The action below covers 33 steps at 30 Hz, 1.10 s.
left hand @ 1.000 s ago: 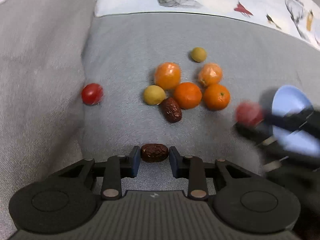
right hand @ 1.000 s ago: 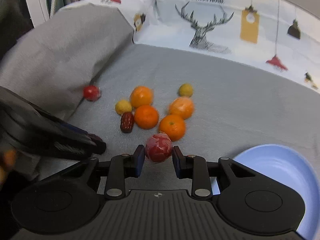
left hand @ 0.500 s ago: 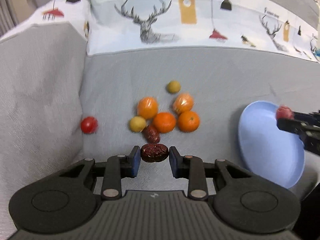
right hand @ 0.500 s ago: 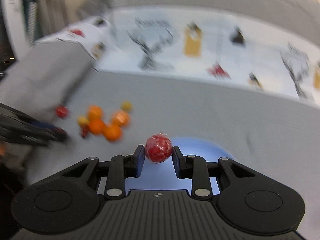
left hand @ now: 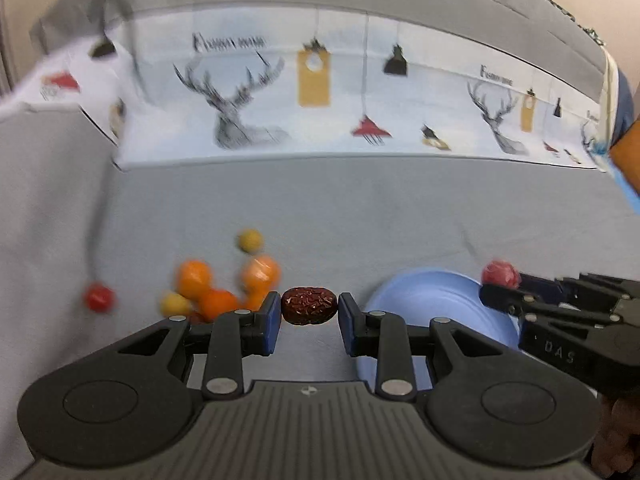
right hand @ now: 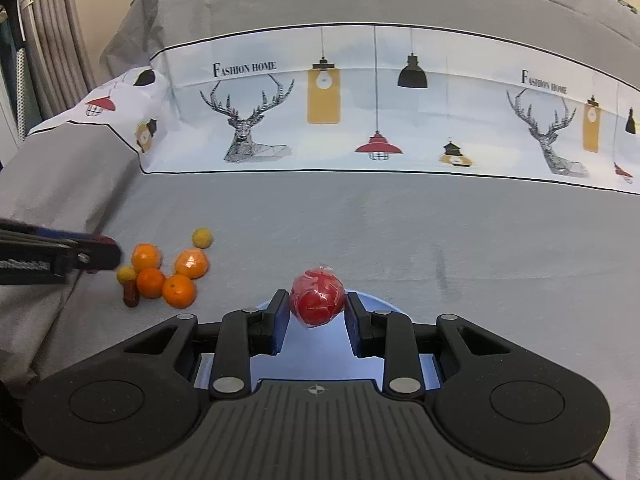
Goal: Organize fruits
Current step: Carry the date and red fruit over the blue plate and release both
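Note:
My left gripper (left hand: 308,307) is shut on a dark red date (left hand: 308,305), held above the grey cover. My right gripper (right hand: 317,307) is shut on a wrapped red ball-shaped fruit (right hand: 317,297), hanging over the blue plate (right hand: 224,364). In the left wrist view the plate (left hand: 424,300) lies to the right, with the right gripper (left hand: 496,284) and its red fruit (left hand: 500,273) above its far rim. A heap of several oranges (right hand: 179,290), two small yellow fruits (right hand: 202,237) and another date (right hand: 131,297) lies at the left. A lone red fruit (left hand: 99,298) sits farther left.
The grey cover runs up into a raised fold (right hand: 60,168) on the left. A white printed cloth with deer and lamps (right hand: 360,120) stands along the back. The left gripper's fingers (right hand: 96,256) reach in from the left edge of the right wrist view.
Both grippers rose from the fruit heap and swung right with their fruits. The right one now hangs over the blue plate. The left one's view tilted up.

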Each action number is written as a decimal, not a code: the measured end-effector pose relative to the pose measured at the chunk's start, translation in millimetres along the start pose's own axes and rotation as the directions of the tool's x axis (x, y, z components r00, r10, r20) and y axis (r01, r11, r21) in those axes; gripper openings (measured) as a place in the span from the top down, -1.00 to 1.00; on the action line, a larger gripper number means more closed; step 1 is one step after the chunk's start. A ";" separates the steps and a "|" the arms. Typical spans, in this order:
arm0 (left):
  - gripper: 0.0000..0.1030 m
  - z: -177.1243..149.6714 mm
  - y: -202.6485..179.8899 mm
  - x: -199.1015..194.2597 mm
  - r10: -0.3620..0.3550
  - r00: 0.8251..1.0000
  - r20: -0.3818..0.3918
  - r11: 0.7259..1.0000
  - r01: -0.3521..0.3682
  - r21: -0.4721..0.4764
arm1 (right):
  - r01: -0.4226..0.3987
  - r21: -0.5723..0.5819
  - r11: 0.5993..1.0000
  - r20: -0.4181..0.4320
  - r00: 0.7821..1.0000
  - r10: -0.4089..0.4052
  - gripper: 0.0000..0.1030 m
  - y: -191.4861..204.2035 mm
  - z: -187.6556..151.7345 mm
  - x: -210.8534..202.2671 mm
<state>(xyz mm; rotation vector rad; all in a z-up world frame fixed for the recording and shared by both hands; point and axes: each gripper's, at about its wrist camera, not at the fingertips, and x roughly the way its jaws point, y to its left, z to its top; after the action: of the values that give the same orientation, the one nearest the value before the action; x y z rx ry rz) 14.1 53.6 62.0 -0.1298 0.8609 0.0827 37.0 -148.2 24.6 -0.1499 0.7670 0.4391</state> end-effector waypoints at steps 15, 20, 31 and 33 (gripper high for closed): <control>0.34 -10.2 -22.8 29.9 -0.058 0.996 -0.065 0.996 0.062 0.070 | 0.049 0.003 0.999 -0.047 0.998 -0.048 0.39 -26.9 -14.3 5.3; 0.34 -8.3 -23.8 30.2 -0.078 0.995 -0.060 0.994 0.082 0.069 | 0.047 0.015 0.999 -0.051 0.998 -0.046 0.39 -30.2 -12.5 3.0; 0.34 -17.4 -41.6 36.4 -0.122 0.990 -0.064 0.980 0.130 0.148 | 0.035 0.005 0.999 -0.053 0.998 -0.035 0.39 -33.8 -14.1 -3.1; 0.34 -20.2 -47.5 38.5 -0.127 0.990 -0.069 0.976 0.137 0.169 | 0.042 0.010 0.999 -0.057 0.998 -0.041 0.39 -37.9 -14.3 -2.9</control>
<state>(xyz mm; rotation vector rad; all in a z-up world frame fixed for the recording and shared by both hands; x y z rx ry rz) 29.9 4.4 23.5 -0.0258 0.9109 -0.1210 42.6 -187.3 15.4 -0.1677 0.8203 0.3925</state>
